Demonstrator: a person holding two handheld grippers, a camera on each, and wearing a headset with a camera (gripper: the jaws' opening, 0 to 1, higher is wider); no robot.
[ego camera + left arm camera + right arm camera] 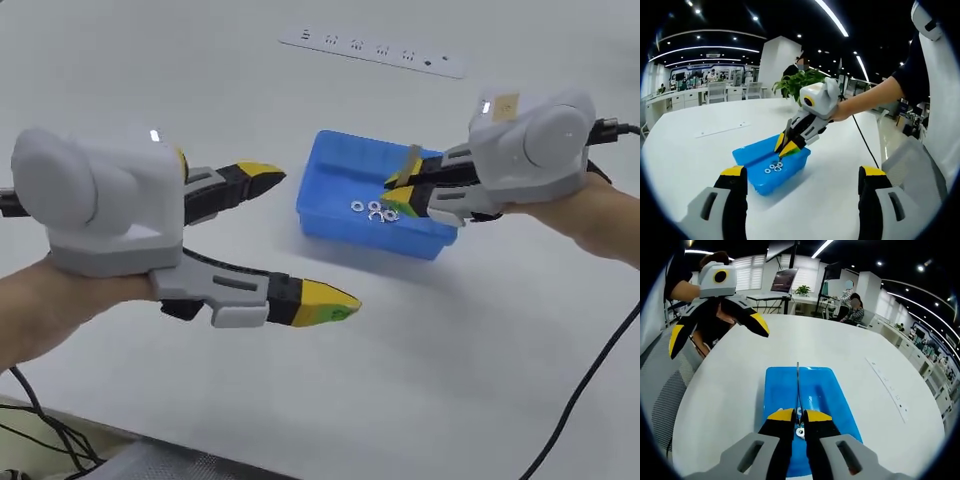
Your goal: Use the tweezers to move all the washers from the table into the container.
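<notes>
**A:** When you look along the right gripper point(800, 415), what sits between its jaws?

**B:** One pair of tweezers point(797, 385), seen edge-on. The jaws are pressed almost together, pinching it. The tweezers run forward over the blue container point(827, 385).

**A:** How many washers point(374, 209)?

**B:** About four, clustered close together on the container floor just under the right gripper's jaws. They are too small to count for certain. I cannot tell whether the tweezer tips touch one.

**A:** And how many containers?

**B:** One, standing on the white table point(200, 400).

**A:** What about the left gripper point(300, 240)?

**B:** Its jaws are spread wide, with nothing between them and nothing touching them. It hangs above the table near the container, jaws pointing toward it.

**A:** Anything farther out?

**B:** One white power strip point(375, 50) lies beyond the container, well apart from it. A black cable point(590, 385) crosses the table's near right corner.
</notes>
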